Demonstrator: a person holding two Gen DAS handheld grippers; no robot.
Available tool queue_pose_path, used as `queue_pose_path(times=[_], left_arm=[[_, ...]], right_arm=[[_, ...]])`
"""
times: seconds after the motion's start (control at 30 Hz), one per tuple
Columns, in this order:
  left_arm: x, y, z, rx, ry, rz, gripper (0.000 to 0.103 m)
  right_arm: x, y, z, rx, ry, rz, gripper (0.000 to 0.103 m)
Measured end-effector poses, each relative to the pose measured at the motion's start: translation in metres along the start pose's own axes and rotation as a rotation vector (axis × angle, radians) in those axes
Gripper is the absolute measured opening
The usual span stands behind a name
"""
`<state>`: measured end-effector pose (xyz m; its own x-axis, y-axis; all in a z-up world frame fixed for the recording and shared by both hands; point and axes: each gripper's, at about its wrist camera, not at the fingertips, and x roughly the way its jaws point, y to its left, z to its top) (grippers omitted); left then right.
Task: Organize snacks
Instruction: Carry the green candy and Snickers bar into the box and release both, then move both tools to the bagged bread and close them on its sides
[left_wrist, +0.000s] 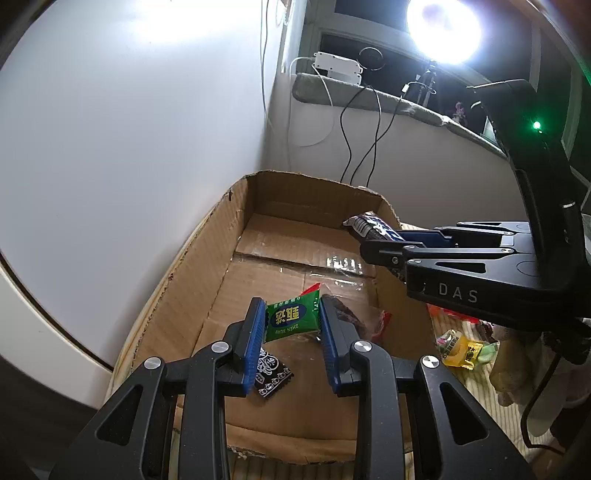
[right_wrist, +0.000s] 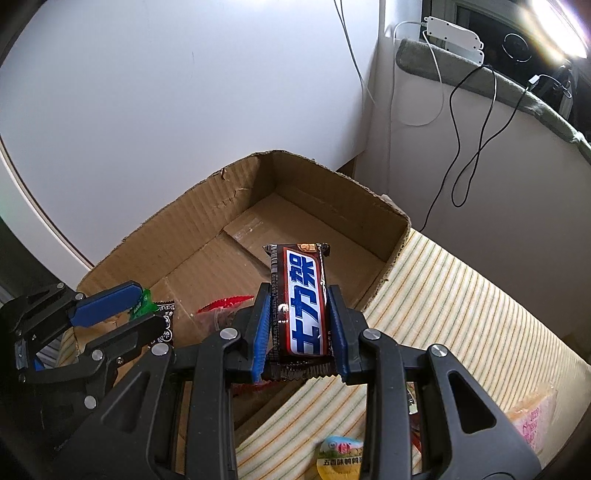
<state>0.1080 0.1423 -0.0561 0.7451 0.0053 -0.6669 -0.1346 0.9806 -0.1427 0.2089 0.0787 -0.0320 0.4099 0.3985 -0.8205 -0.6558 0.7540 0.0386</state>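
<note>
An open cardboard box (left_wrist: 229, 236) (right_wrist: 207, 206) stands against the white wall. My left gripper (left_wrist: 291, 314) is shut on a small green snack packet (left_wrist: 293, 319) and holds it over the near end of the box; it shows in the right wrist view (right_wrist: 122, 310) at the left. My right gripper (right_wrist: 299, 299) is shut on a brown chocolate bar with a blue-and-white label (right_wrist: 301, 299) and holds it above the box's right side; it shows in the left wrist view (left_wrist: 384, 243) too. A black patterned packet (left_wrist: 271, 373) and a red packet (right_wrist: 221, 306) lie in the box.
The box sits on a striped cloth (right_wrist: 461, 314). Loose snacks lie on the cloth right of the box: a yellow jelly cup (left_wrist: 460, 349) (right_wrist: 340, 458) and a pink packet (right_wrist: 532, 421). Cables (right_wrist: 469, 147) hang down the wall behind. A bright lamp (left_wrist: 443, 29) glares above.
</note>
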Motion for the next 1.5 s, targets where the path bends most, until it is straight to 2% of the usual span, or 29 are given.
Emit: queue_pose_path(times=[0.27, 0.33, 0.4, 0.47, 0.63, 0.73, 1.17, 1.23, 1.3, 1.5], left_arm=[[0.0, 0.005, 0.0, -0.019, 0.002, 0.011, 0.031], [-0.002, 0.005, 0.0, -0.02, -0.004, 0.015, 0.032], [-0.003, 0.004, 0.0, -0.016, -0.007, 0.022, 0.046], [-0.005, 0.004, 0.0, -0.013, -0.012, 0.028, 0.055], [-0.01, 0.001, 0.0, -0.008, -0.017, 0.03, 0.056], [-0.014, 0.0, 0.0, -0.009, -0.024, 0.029, 0.056], [-0.033, -0.027, -0.001, 0.01, -0.045, -0.01, 0.056], [-0.035, -0.035, -0.002, 0.018, -0.047, -0.023, 0.056], [-0.037, -0.043, -0.002, 0.023, -0.049, -0.039, 0.064], [-0.037, -0.074, -0.004, 0.057, -0.043, -0.092, 0.07]], right_arm=[[-0.002, 0.004, 0.001, -0.022, -0.012, -0.002, 0.032], [-0.004, 0.005, 0.001, -0.026, -0.022, -0.006, 0.052], [-0.008, 0.006, 0.0, -0.035, -0.037, -0.015, 0.062], [-0.012, 0.006, 0.0, -0.036, -0.044, -0.022, 0.067], [-0.022, -0.001, -0.001, -0.013, -0.064, -0.033, 0.077], [-0.029, -0.007, -0.002, 0.006, -0.073, -0.037, 0.081], [-0.077, -0.045, -0.028, 0.075, -0.117, -0.08, 0.083], [-0.087, -0.057, -0.034, 0.096, -0.123, -0.087, 0.088], [-0.097, -0.07, -0.042, 0.119, -0.131, -0.099, 0.09], [-0.118, -0.109, -0.064, 0.163, -0.13, -0.123, 0.099]])
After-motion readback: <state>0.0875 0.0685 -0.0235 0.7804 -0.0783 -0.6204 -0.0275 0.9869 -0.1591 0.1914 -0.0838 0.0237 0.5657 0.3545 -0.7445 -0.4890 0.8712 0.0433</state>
